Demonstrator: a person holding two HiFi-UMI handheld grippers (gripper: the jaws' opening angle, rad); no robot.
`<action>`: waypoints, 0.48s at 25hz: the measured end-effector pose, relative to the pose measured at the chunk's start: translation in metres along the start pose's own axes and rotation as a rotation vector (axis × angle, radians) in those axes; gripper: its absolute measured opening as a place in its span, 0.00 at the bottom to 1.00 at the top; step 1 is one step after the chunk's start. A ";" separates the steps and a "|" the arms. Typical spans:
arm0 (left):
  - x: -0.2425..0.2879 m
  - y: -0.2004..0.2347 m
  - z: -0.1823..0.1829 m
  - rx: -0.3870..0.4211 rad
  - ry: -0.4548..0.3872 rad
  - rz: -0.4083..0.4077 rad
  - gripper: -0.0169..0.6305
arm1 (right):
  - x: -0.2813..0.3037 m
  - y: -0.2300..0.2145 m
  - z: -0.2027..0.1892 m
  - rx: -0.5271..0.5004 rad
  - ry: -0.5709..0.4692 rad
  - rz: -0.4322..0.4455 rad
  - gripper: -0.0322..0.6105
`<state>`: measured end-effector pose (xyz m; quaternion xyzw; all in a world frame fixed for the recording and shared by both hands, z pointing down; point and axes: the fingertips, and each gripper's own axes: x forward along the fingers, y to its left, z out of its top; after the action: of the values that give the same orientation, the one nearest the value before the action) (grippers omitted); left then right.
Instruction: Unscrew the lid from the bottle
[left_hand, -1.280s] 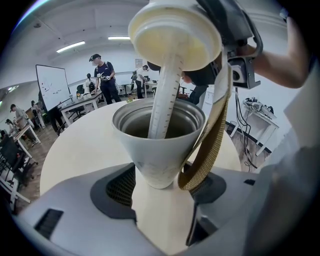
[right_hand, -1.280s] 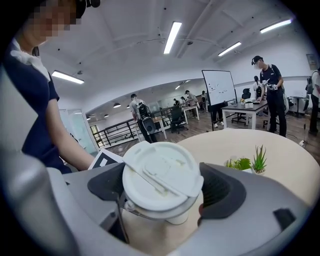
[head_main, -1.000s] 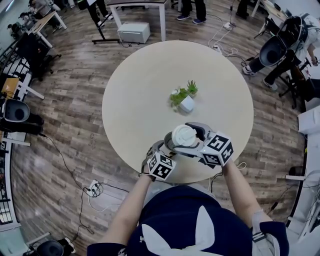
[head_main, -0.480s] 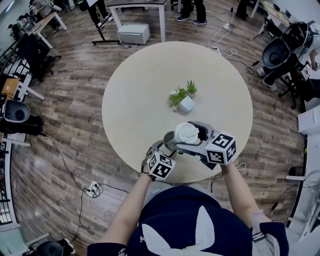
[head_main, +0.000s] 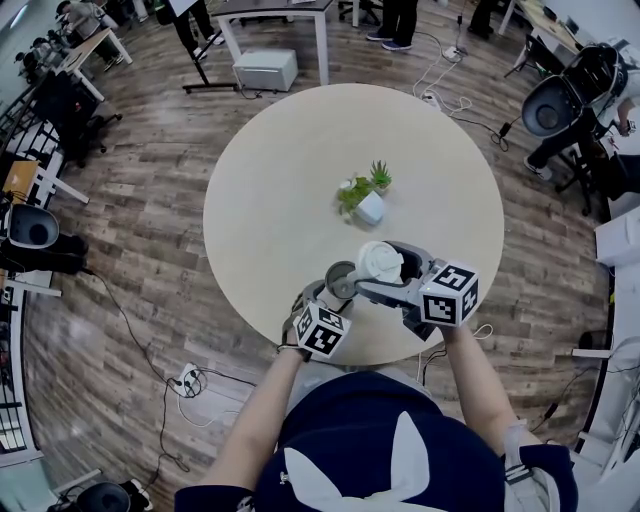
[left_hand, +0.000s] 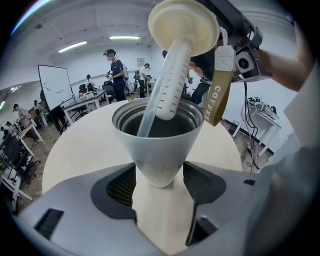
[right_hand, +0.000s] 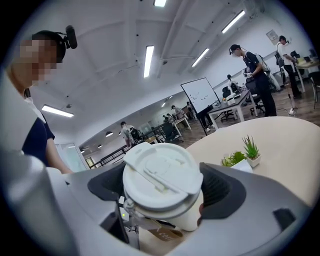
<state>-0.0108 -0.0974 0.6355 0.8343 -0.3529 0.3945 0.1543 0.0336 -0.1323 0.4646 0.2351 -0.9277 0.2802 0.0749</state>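
Lid (right_hand: 161, 175), earlier over mouth, now lifted aside, tilted, clamped by right tool (right_hand: 165, 197); left tool (left_hand: 159, 177) grips open bottle (left_hand: 157, 137).

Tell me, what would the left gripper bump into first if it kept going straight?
The bottle, which is gripped between the left gripper's jaws. Pushing on would likely just press it down into the table.
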 end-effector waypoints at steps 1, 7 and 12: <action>0.000 0.000 0.000 0.000 0.000 0.000 0.50 | -0.001 0.000 0.001 0.005 -0.006 -0.001 0.76; 0.000 -0.001 0.000 0.000 0.003 0.002 0.50 | -0.006 -0.001 0.005 0.041 -0.042 0.002 0.76; 0.000 -0.002 0.000 -0.002 0.009 0.008 0.50 | -0.011 -0.002 0.009 0.066 -0.065 -0.008 0.76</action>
<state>-0.0095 -0.0964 0.6355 0.8310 -0.3559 0.3982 0.1552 0.0446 -0.1344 0.4556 0.2502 -0.9190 0.3023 0.0380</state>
